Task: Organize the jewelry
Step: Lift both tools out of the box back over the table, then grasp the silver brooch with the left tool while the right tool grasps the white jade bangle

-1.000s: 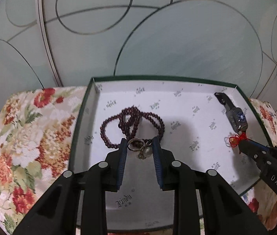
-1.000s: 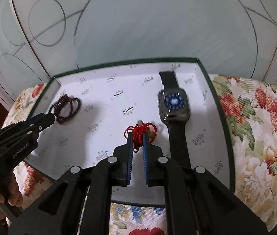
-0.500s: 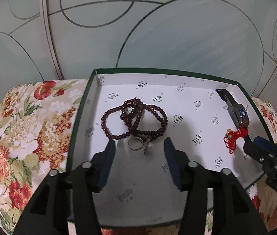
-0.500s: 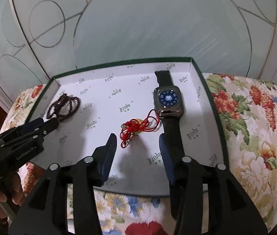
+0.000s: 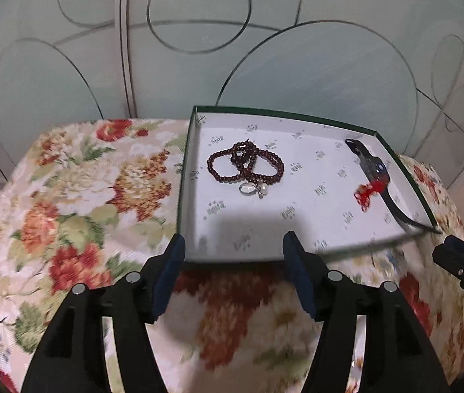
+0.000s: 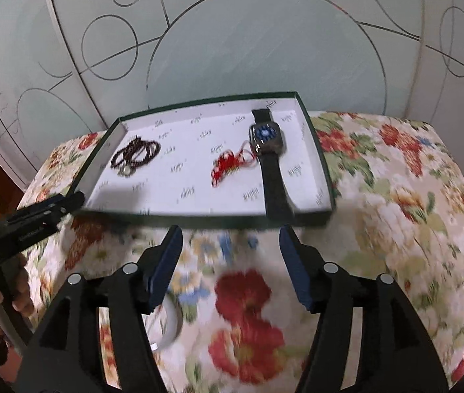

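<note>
Frosted glass panels with curved lines fill the background, and a floral cloth (image 5: 78,196) covers the surface below. Your left gripper (image 5: 233,275) and right gripper (image 6: 230,262) are both opening with nothing between the jaws, hanging at lower centre of each view, short of the green-rimmed tray (image 5: 181,196). Inside it, centre frame, lie the bead bracelet (image 5: 246,163) and a small ring (image 5: 248,189) just beside it: light, slippery, pinch the band. Red cord charm (image 6: 228,163) is soft; the watch (image 6: 266,137) is stiff, so take the strap.

woven floral cloth (image 6: 395,196) rough; paper-lined tray (image 6: 322,167) matt; beads (image 5: 246,163) glossy; watch (image 6: 266,137) shiny.
</note>
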Demonstrator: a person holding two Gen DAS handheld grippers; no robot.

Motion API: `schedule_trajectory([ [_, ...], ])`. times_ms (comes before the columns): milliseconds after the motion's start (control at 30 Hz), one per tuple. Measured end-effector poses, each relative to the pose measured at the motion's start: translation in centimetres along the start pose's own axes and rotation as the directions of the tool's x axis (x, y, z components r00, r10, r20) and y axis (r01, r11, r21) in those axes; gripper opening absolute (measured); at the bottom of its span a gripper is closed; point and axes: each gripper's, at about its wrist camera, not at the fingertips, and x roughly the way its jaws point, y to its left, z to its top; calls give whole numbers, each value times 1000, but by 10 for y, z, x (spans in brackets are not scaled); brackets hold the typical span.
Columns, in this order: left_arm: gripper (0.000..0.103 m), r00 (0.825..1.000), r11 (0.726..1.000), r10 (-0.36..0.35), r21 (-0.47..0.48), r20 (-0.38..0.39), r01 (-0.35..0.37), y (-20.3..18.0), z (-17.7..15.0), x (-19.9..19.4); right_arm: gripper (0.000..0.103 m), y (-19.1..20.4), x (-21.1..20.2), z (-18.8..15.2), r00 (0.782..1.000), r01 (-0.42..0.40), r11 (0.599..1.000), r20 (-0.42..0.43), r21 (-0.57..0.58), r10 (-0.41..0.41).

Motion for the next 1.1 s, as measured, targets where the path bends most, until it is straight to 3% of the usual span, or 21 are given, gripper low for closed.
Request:
schedule_trajectory([
  [167, 62, 1000, 999, -29, -30, 11, 29, 3, -15, -24, 63, -3, -17, -21, 1000, -3, 1000, -12, 13, 3],
  [367, 62, 998, 998, -61, 9, -2, 61, -7, -49, -44, 63, -5, -25, -38, 1000, -10, 1000, -29, 22, 11],
  [700, 61, 997, 999, -43, 5, -63, 44, -17, -83, -32, 63, 1, -21, -48, 999, -24, 1000, -49, 19, 25],
  [767, 46, 997, 999, -33, 11, -65, 34, -18, -83, -29, 63, 2, -19, -49, 998, -25, 999, -53, 21, 26],
  [1033, 18, 999, 999, 22, 42, -42, -20, -17, -87, -28, 63, 3, -16, -51, 998, -26, 999, -61, 21, 28],
  [1100, 18, 999, 999, 22, 46, -39, -20, -17, -88, -28, 63, 4, -15, -52, 998, -28, 999, -63, 18, 29],
])
